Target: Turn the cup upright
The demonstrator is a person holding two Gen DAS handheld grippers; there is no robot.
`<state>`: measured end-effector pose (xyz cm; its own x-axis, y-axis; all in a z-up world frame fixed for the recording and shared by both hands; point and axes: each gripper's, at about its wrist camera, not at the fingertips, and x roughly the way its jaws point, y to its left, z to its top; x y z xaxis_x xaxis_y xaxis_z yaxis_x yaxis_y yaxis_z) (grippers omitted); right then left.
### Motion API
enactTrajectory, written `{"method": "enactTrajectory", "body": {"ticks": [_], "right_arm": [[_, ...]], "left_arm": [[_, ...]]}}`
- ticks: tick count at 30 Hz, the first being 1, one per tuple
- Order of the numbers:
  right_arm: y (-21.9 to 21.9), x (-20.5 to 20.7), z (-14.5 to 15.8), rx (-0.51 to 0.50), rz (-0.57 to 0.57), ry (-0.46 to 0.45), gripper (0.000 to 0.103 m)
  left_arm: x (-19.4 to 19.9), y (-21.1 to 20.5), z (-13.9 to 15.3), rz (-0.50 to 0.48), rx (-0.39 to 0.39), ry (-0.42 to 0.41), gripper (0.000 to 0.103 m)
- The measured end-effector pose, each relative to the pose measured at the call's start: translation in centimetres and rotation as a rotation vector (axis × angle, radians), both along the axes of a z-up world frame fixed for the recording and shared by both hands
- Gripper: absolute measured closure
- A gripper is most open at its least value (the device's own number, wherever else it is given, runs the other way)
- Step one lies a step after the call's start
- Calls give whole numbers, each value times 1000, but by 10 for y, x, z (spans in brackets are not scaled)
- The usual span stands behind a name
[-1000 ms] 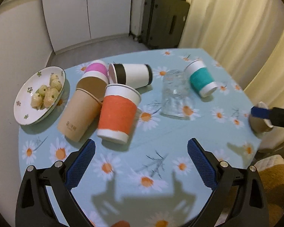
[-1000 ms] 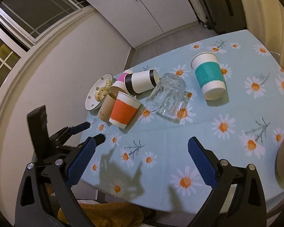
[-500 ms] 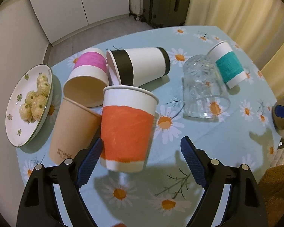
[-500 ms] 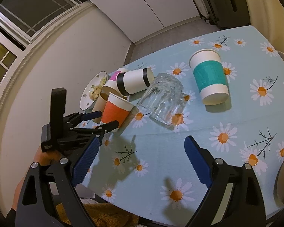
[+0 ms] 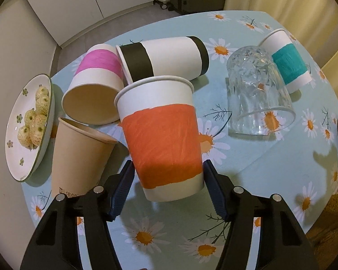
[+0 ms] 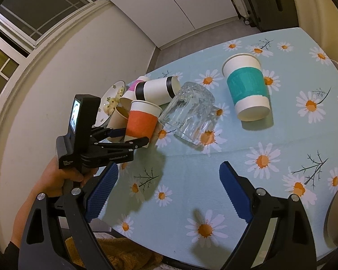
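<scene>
An orange-banded paper cup (image 5: 163,132) stands rim up, leaning, on the daisy tablecloth. My left gripper (image 5: 167,180) is open, with its blue pads on either side of the cup's lower part, close to its sides. From the right wrist view the same cup (image 6: 142,121) sits between the left gripper's fingers (image 6: 133,144). My right gripper (image 6: 169,193) is open and empty above the table's near edge. A clear glass (image 5: 256,90) lies tilted, mouth toward me. A teal-banded cup (image 6: 247,90) stands mouth up at the far right.
A brown cup (image 5: 78,157), a pink-banded cup (image 5: 97,83) and a black-banded cup (image 5: 164,58) lie or lean close behind the orange one. A plate of pale fruit (image 5: 29,121) sits at the table's left edge. Curtains hang on the right.
My left gripper has moved forward to the orange cup, which now sits between its pads. My right gripper has held nearly still.
</scene>
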<state>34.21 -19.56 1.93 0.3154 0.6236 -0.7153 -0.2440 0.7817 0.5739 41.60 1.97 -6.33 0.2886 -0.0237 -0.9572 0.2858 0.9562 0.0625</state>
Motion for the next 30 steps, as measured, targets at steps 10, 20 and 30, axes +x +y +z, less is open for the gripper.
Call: {"method": "enactTrajectory", "body": {"ticks": [10, 20, 30], "right_arm": [[-5, -2, 3, 18, -7, -2, 12], [-12, -7, 2, 39, -13, 11, 12], [-20, -17, 13, 81, -15, -4, 12]], "left_arm": [[-4, -1, 15, 1, -12, -4, 43], [-30, -10, 22, 18, -48, 13, 44], [-86, -23, 46, 82, -174, -46, 44]]}}
